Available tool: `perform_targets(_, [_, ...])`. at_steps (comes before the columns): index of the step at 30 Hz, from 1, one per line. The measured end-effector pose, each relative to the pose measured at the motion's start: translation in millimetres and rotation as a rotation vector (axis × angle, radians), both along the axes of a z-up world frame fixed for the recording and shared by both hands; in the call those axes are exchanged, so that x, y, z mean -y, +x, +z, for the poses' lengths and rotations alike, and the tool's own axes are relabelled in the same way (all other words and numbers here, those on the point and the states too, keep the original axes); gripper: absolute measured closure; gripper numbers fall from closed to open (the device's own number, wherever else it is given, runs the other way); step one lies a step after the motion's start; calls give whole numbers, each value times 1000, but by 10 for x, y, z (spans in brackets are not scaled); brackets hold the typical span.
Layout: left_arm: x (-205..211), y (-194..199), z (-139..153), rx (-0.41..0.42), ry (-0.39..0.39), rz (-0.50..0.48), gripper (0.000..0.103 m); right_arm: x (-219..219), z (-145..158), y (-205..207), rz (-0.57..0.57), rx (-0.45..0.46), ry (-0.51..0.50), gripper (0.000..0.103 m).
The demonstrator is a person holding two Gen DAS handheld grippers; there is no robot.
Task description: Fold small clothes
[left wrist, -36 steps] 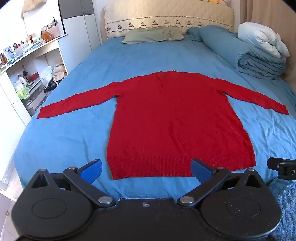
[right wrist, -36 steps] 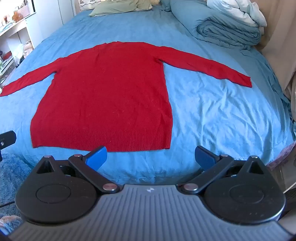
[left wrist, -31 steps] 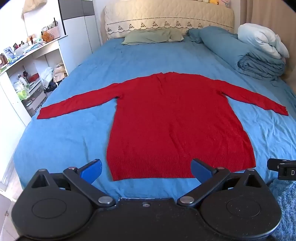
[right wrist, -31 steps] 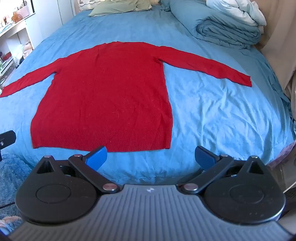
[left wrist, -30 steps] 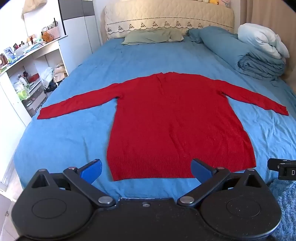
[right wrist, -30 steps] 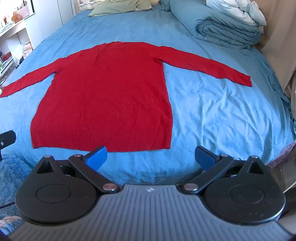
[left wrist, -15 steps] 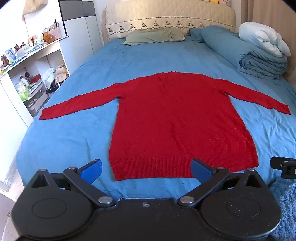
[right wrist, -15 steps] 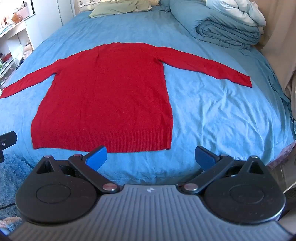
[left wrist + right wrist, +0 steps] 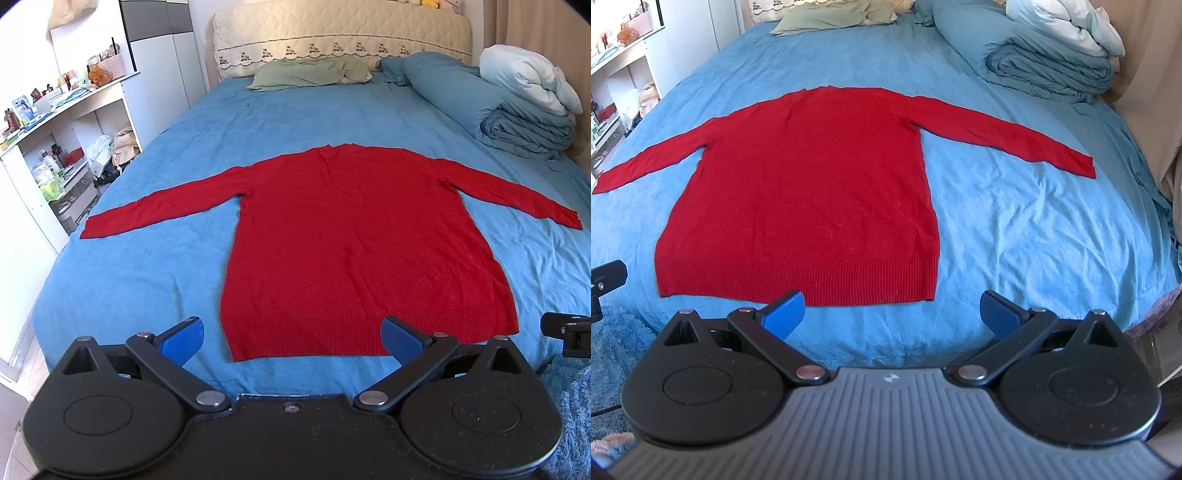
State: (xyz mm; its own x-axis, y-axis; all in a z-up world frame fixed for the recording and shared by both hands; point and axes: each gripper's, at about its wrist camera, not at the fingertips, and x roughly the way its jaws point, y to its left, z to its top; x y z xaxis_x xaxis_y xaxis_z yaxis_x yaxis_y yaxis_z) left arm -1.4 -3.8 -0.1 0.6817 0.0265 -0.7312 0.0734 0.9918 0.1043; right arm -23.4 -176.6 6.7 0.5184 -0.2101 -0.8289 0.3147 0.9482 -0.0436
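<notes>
A red long-sleeved sweater [image 9: 351, 240] lies flat on the blue bed [image 9: 147, 266], both sleeves spread out, hem towards me. It also shows in the right wrist view [image 9: 812, 177]. My left gripper [image 9: 291, 338] is open and empty, just short of the hem, near its left half. My right gripper [image 9: 892, 310] is open and empty, near the hem's right corner. Neither touches the sweater.
A rolled blue duvet [image 9: 517, 122] with a white quilt [image 9: 528, 81] lies at the bed's back right. A green pillow [image 9: 310, 72] lies by the headboard. White shelves [image 9: 55, 147] stand left of the bed. A blue rug [image 9: 613, 339] is on the floor.
Both grippers have moved slightly forward and up; the sweater sits a little nearer in both views. The sweater has not moved.
</notes>
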Motion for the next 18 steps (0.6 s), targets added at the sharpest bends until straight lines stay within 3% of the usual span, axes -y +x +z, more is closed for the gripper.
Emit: perform_targets(18, [-10,6,25,-4,-14,10,0,-5,19,14,1,1,-5,0])
